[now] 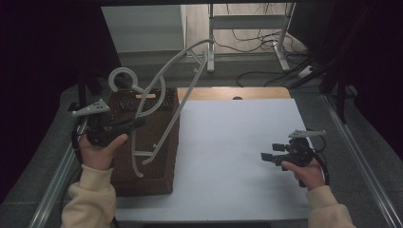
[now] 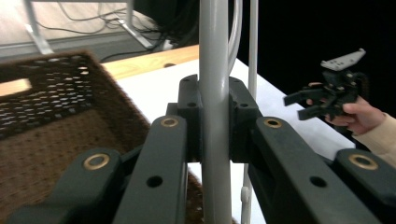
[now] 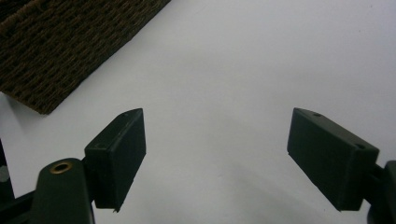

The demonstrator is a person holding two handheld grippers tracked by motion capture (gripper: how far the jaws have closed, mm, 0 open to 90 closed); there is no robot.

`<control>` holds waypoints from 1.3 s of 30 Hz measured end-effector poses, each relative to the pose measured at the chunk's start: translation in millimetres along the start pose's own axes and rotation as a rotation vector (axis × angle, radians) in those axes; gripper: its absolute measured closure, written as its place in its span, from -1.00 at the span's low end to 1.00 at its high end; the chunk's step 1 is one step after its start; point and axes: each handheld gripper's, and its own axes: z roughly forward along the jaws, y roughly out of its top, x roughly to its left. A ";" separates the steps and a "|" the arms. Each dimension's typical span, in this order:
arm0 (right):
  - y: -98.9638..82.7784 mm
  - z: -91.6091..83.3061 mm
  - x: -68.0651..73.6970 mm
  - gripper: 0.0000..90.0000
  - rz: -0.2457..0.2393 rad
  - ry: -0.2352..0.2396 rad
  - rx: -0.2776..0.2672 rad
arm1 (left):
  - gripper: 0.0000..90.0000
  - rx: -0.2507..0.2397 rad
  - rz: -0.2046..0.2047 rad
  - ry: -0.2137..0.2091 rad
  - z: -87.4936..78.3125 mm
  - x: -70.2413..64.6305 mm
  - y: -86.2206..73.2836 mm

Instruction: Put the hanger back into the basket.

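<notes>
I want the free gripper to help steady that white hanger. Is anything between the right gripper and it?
Nothing visible: bare white table separates the open right gripper from the white hanger, which the left gripper clamps above the brown basket.

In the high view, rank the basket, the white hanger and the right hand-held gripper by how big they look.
1. White hanger: longest reach, but thin and raised toward the camera, so first place over the basket is unsure.
2. Basket: the bulkiest solid shape.
3. Right hand-held gripper: clearly smallest.

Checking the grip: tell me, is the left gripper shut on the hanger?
Shut: the left gripper has its jaws pressed against both sides of the white hanger bar.
</notes>
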 end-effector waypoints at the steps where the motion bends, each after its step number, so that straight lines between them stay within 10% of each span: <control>1: -0.1 0.0 0.0 -0.57 0.002 0.001 0.003 | 0.76 -0.006 0.004 0.008 -2.7 2.6 -0.2; 39: -1.5 0.6 -5.0 -0.61 0.019 -0.012 0.017 | 0.76 0.043 -0.004 0.236 -44.4 81.3 -34.4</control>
